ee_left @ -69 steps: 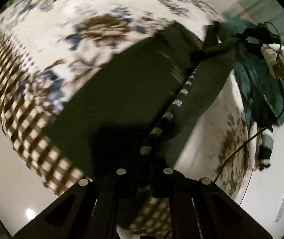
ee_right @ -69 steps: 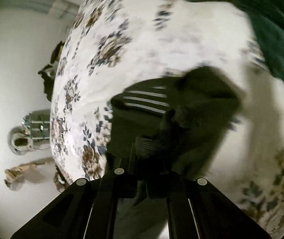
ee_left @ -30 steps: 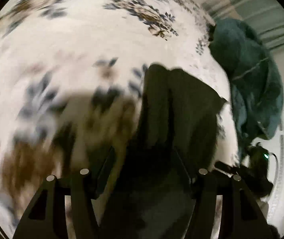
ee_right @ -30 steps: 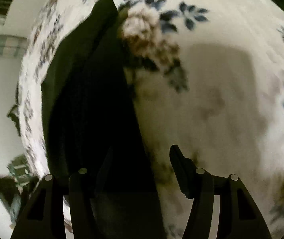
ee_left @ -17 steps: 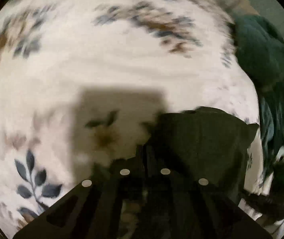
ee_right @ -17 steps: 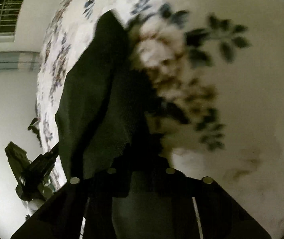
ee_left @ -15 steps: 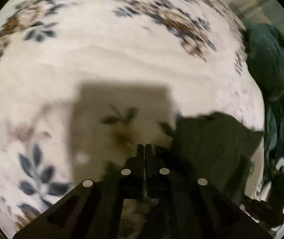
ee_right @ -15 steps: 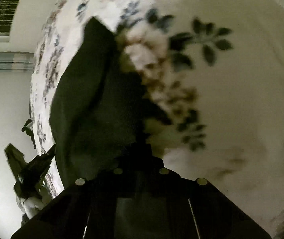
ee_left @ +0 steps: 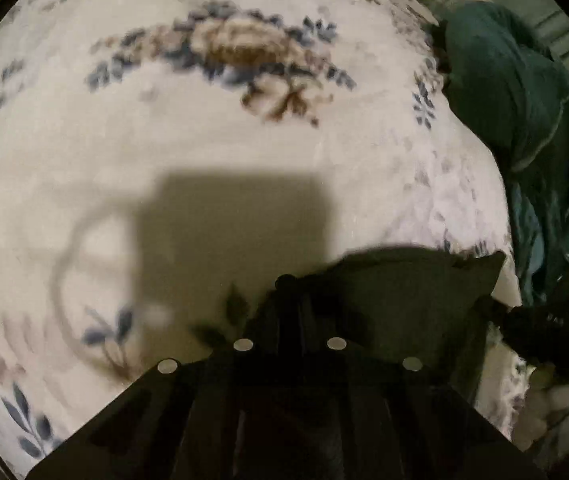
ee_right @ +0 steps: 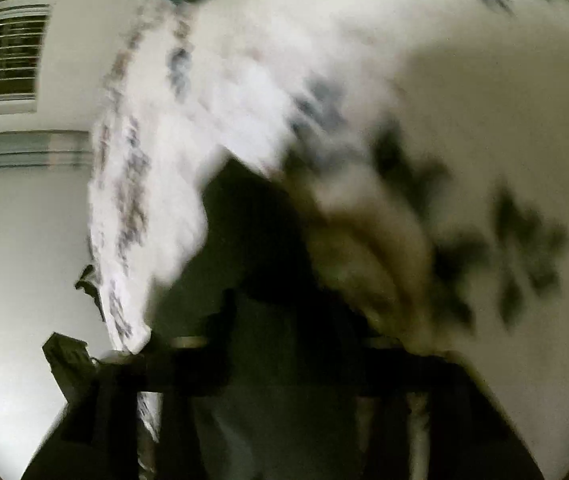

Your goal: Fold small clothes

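Matt dark cloth garment [ee_left: 412, 296] on soft floral-printed bedspread [ee_left: 220, 152]; plush teal fabric heap [ee_left: 524, 120] beside

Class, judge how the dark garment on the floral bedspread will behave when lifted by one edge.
The dark garment probably flops and drapes: it lies in soft folds. It likely weighs little, being thin. It may drag on the floral bedspread.

A white bedspread [ee_left: 244, 152] printed with blue and brown flowers fills most of the left wrist view, with a hard square shadow [ee_left: 236, 224] cast across its middle. A heap of teal cloth [ee_left: 524, 128] lies at the bedspread's far right edge, and pale floor [ee_right: 12, 280] shows off the bedspread's left side in the blurred right wrist view. Beyond that floor, up past the bedspread's left edge, there's a window with slatted blinds [ee_right: 0, 52].
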Tool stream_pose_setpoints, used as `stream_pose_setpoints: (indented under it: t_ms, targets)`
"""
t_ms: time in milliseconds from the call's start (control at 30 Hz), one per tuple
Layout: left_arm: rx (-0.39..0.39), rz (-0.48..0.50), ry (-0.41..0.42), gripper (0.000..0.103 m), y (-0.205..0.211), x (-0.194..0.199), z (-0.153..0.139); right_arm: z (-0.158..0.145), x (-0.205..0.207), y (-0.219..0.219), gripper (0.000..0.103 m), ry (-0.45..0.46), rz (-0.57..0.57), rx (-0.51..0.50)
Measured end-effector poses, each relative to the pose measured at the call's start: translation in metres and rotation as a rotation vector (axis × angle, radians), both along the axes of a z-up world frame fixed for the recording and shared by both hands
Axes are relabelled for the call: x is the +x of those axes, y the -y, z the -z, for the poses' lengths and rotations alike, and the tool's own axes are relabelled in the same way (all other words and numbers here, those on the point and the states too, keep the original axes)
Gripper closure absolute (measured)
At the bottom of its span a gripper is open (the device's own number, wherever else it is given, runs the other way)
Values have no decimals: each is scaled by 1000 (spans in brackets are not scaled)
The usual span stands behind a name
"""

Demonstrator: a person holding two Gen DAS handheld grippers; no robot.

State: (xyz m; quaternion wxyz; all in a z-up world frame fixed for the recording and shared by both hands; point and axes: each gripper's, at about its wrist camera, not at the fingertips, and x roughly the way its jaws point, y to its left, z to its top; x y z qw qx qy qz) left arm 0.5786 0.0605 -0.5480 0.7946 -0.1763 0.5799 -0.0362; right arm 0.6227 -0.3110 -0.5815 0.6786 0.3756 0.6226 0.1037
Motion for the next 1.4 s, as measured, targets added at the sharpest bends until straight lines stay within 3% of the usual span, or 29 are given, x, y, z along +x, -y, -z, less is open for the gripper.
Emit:
stream_pose_setpoints:
  t_ms: [133,200,267,300,333,400,467,567,600,633,700,800,967,1067,1167,1267,1300,1333,1400]
  targets:
    - [-50,-22,-70,97,-20,12,19,-6,31,-7,98,41,-21,-150]
    - [-87,-7,-83,93,-22,5,15,-4,34,0,98,22,-39,-128]
    - [-159,15,-99,79,-27,-13,5,-5,25,4,83,-32,-47,-79]
    - [-178,18,-85,72,-32,-31,-4,-9,12,8,67,-39,-55,-52]
    - [-197,17,-74,62,-35,-46,-10,-15,-8,13,58,-35,-67,-26]
    - [-236,-9,-84,54,-42,-80,-13,-23,-45,19,58,-39,-96,-3]
    - [-298,-21,-134,54,-40,-108,-4,-22,-91,26,58,-84,-112,17]
    - [-241,-23,-180,56,-27,-123,16,-6,-148,24,58,-164,-125,69]
    - [-237,-44,-166,71,-27,-126,20,2,-165,21,58,-187,-131,83]
    - [-266,-80,-124,95,-28,-128,19,10,-178,19,58,-205,-131,102]
    - [-223,-86,-104,99,-27,-125,12,24,-198,12,58,-228,-102,176]
    - [-138,-67,-65,99,-24,-119,-4,27,-209,9,96,-198,-56,149]
    - [-68,-40,-74,100,-29,-107,-2,10,-218,26,98,-175,-16,35]
    - [-88,-27,-74,100,-32,-109,-5,1,-221,41,102,-171,-27,-85]
    - [-134,-18,-113,94,-36,-118,-9,4,-218,46,101,-186,-36,32]
    - [-179,-30,-116,70,-37,-136,-10,-2,-219,44,94,-186,-77,73]
    - [-190,-30,-133,59,-35,-143,-4,-3,-221,41,77,-190,-87,77]
    - [-206,-32,-160,58,-31,-149,3,-2,-225,39,53,-196,-94,89]
    - [-235,-34,-196,59,-22,-158,17,8,-228,27,46,-223,-105,115]
